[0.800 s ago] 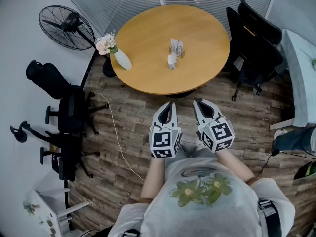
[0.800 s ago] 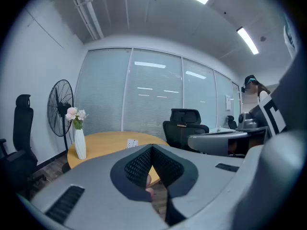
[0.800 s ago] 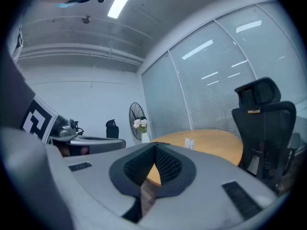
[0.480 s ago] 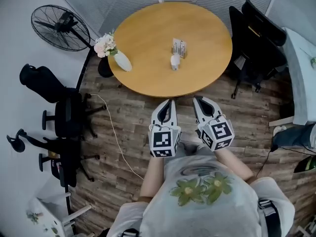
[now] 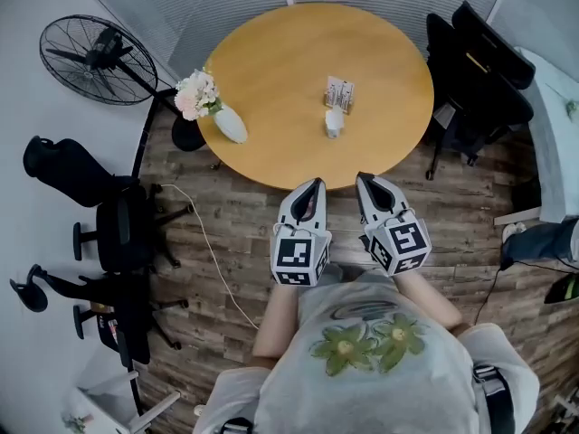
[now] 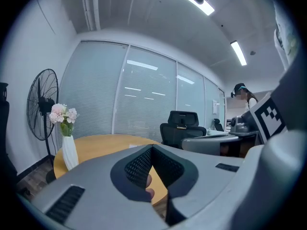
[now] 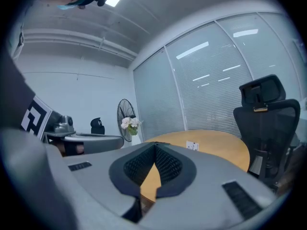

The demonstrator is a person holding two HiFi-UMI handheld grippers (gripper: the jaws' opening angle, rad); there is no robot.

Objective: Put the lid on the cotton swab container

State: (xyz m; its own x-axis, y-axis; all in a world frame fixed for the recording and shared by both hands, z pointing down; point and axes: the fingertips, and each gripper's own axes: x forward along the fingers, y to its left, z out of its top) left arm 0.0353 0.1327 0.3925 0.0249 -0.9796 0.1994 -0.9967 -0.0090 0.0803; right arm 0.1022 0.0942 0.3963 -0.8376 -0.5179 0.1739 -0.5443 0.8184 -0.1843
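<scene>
On the round wooden table [image 5: 271, 34] stand two small items close together: a clear boxy container [image 5: 339, 91] with white contents and a small white round piece [image 5: 334, 123] just in front of it. I cannot tell which is the lid. The boxy one shows as a small white shape [image 7: 192, 146] in the right gripper view. My left gripper [image 5: 314, 184] and right gripper [image 5: 365, 180] are held side by side in front of the body, over the floor just short of the table's near edge. Both are shut with nothing between the jaws.
A white vase with pink flowers [image 5: 217, 111] stands at the table's left edge. A floor fan [image 5: 86, 48] is at the far left, and black office chairs stand left [image 5: 122, 233] and right [image 5: 484, 70] of the table. A white cable [image 5: 213, 251] runs across the wooden floor.
The table and its items have slid slightly down and right in the head view, so the table's near edge is closer to the grippers. Both grippers stay shut and side by side.
</scene>
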